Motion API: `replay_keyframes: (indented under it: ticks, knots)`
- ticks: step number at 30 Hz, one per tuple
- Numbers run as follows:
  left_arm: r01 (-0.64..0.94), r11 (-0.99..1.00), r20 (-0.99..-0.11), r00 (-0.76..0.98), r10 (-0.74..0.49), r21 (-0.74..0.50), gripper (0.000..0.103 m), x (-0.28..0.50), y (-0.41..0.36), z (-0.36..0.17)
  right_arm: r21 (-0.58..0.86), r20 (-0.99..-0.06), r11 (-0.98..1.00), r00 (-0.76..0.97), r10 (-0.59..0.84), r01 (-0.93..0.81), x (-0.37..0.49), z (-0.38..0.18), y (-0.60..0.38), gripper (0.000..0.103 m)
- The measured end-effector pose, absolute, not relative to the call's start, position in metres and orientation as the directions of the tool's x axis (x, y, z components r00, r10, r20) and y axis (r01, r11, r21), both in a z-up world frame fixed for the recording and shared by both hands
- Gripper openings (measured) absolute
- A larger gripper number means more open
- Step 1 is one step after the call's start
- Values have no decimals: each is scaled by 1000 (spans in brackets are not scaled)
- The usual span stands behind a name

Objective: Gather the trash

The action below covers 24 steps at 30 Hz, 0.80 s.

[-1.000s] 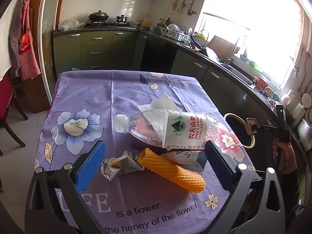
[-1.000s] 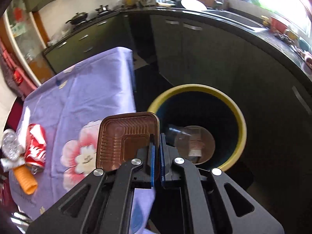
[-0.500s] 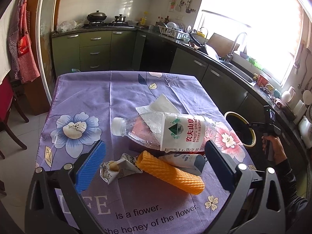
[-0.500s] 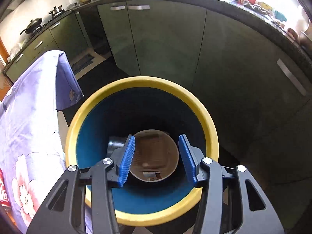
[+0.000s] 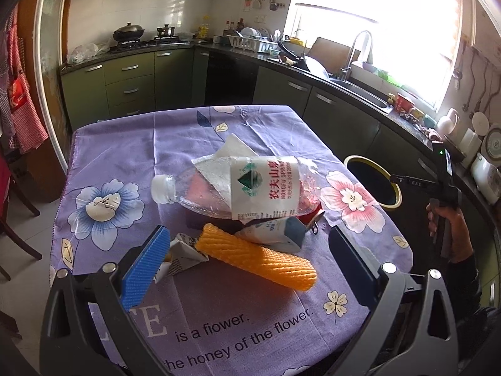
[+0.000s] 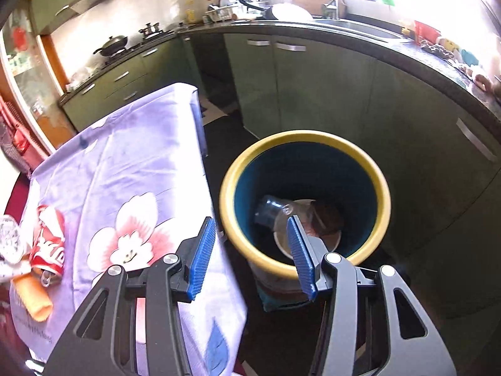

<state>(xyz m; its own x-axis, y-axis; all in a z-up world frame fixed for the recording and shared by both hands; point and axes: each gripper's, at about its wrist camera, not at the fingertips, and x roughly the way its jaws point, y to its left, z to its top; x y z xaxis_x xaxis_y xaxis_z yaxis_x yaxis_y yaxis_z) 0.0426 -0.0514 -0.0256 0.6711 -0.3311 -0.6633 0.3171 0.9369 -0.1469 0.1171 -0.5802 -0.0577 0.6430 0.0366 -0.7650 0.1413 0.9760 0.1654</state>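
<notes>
Fingers of the left gripper (image 5: 247, 263) gape wide at lower frame around the orange roll (image 5: 256, 257), bottle (image 5: 231, 188) behind it. Only the right view looks into the bin (image 6: 305, 200): cup and tray inside, right gripper (image 6: 250, 257) wide, empty.
</notes>
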Motion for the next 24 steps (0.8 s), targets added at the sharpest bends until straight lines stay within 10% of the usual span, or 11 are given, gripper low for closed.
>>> replay_keyframes:
  ticks: [11,24]
  knots:
    - [385,918,-693,637,-338,-94,96,57,-106,-58,221,-748,973,653,122,72,103,-60,-551,49]
    - [335,938,-719,632,-290,-84,48,73,-110,-78,266,-748,961,643,162,68,104,-73,-562,49]
